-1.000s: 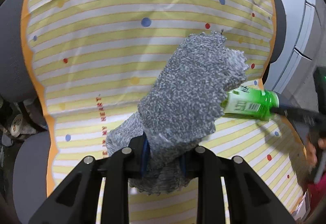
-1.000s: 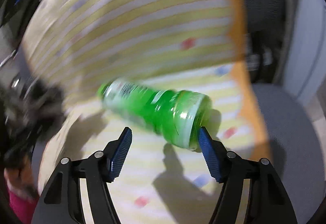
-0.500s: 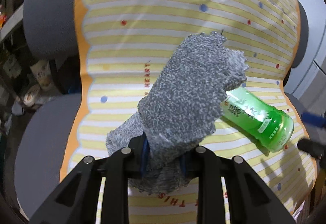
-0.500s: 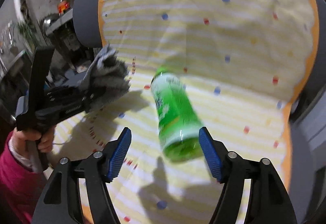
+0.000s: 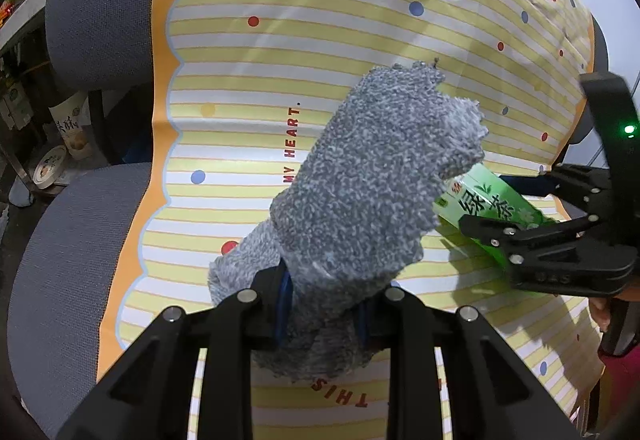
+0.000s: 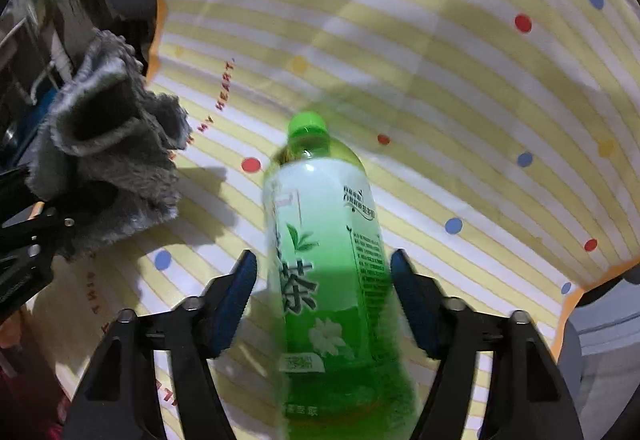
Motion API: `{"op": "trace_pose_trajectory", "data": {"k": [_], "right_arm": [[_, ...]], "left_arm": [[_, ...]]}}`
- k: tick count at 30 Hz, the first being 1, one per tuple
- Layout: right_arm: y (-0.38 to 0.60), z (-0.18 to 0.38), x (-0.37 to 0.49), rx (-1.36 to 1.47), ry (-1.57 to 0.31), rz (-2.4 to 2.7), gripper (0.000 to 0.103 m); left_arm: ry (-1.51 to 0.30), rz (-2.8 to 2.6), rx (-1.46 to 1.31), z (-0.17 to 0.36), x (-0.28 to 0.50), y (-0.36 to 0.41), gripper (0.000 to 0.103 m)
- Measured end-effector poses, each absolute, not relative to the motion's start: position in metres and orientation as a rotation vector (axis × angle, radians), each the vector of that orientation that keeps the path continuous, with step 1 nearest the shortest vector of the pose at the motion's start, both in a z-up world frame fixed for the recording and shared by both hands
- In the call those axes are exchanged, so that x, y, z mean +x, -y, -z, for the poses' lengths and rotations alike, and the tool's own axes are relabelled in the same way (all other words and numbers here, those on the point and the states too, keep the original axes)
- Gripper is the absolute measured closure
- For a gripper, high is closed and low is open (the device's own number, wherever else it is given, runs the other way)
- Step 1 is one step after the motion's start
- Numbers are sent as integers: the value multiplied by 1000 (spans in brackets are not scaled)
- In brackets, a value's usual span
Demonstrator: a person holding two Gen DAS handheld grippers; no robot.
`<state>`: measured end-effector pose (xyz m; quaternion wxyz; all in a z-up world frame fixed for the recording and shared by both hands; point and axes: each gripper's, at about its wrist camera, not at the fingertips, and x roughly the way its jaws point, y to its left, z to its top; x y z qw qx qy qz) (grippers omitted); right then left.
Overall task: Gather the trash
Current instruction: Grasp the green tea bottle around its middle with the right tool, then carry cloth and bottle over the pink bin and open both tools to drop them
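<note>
Up close in the left wrist view, the left gripper has its jaws clenched on a fluffy grey knitted cloth, which stands up over a yellow-and-white striped sheet with coloured dots draped on grey upholstered chairs. Beside the cloth lies a green plastic tea bottle, with the right gripper around it.

From the right wrist view, the bottle lies on the sheet between the released blue-padded jaws of the right gripper, cap pointing away. The pads look just clear of its sides. The cloth hangs at left.
</note>
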<state>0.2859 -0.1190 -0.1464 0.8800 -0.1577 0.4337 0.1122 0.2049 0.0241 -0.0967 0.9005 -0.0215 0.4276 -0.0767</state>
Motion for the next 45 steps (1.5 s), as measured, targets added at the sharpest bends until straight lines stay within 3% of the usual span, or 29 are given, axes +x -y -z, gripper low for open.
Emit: {"op": "trace_pose_trajectory", "data": {"k": [6,17,34,45], "right_arm": [[148,129,237,-206,-798,-174,43],[244,116,63,145,-604,0,44],[378,135,-215,369,-366,506,44],[421,167,-269,496,-322,664,44]], "left_arm": [[-852,185,-21,85,182,-6,79],[-811,352,36,67,105,62,79],[-778,973,287,92,-55,284,79],[-806,1139,452,126,-97,372,78]]}}
